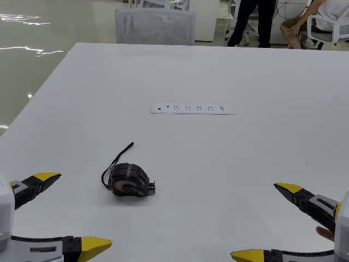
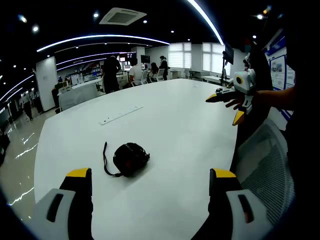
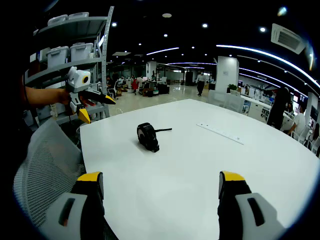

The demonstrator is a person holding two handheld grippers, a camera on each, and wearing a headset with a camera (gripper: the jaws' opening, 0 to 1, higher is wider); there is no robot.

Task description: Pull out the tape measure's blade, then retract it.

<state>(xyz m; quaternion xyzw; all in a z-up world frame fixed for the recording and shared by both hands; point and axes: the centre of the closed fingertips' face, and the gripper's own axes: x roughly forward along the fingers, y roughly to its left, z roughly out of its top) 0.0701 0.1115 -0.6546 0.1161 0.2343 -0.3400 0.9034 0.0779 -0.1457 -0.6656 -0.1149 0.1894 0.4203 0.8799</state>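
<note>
The broad white bench carried everything. A grey mesh-backed chair stood pushed against its far edge.

The left gripper, white-bodied with black fingers tipped in yellow, hung over the near left corner. Its jaws were spread wide with nothing between them. In the left gripper view its two yellow fingertips stood well apart, with bare bench top between them. The right gripper, of the same make, hung over the near right corner, likewise gaping and empty. A fingertip of the person's hand showed beside it at the near edge. Each gripper view caught the other gripper held in a hand out past the bench's edge, jaws parted.

A long, flat white power strip lay near the middle of the bench, parallel to the far edge and well apart from both grippers.

The black, rounded tape measure lay on the bench toward the near edge, left of centre. It was nearer the left gripper than the right, and touched neither. Its thin black wrist strap trailed away from the case toward the far edge. The blade seemed wound fully in, with just its end hook at the case mouth, though the case was too small in the head view to be sure.
</note>
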